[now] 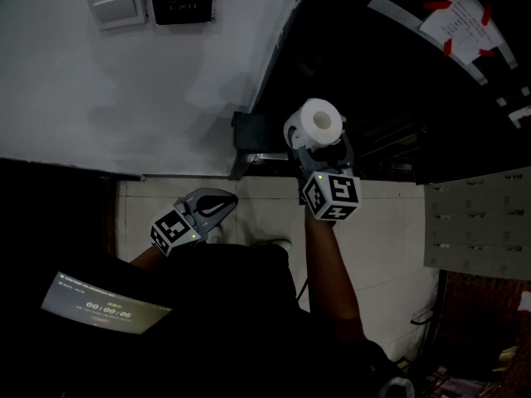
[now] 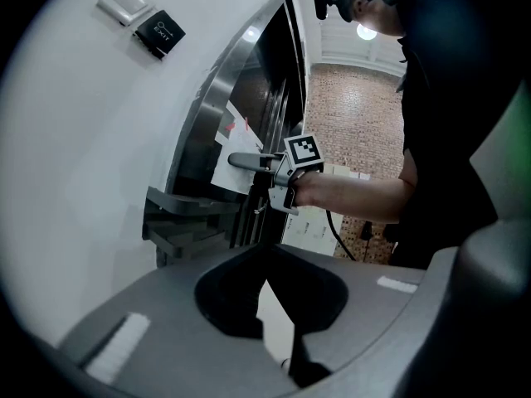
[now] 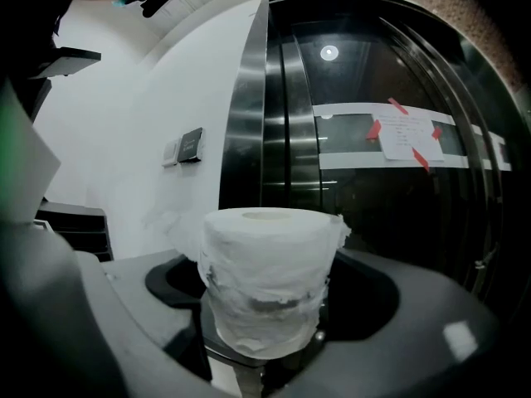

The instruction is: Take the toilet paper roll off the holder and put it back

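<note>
Pad contact on the right gripper [image 3: 265, 305] is hidden by the toilet paper roll [image 3: 267, 264]. Print on the taped notice [image 3: 404, 142] is too small to read.

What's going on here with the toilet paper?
A person is working with a hand-held tool in each hand. The right tool is clamped on a toilet paper roll and holds it up in the air, off the dark holder on the wall and just to its right in the head view. The left tool hangs lower, closed and empty. I cannot tell whether the roll is coming off or going back.
</note>
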Tool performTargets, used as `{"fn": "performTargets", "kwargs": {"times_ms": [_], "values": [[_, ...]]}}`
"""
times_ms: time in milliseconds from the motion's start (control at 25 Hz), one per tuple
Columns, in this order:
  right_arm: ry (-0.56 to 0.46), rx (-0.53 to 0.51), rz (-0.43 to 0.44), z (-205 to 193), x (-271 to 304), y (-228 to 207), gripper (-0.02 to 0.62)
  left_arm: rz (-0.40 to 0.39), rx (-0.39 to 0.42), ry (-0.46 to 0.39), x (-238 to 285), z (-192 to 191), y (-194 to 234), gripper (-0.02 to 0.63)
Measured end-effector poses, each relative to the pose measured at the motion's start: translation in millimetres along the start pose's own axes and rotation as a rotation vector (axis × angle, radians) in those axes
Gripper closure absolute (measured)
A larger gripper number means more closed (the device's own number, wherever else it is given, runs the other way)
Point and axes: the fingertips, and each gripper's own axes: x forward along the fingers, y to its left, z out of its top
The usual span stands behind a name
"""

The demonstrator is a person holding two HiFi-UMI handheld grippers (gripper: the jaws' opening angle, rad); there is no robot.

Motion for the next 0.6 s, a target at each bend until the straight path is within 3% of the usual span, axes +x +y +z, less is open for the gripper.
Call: {"fn": "performTargets", "kwargs": {"times_ms": [600], "values": [[0.04,-0.003,-0.125,-29.1,-15.3,-76.1,0.173,0.003,-0.001,0.012,3.6,0.9,-1.0,0.603]]}}
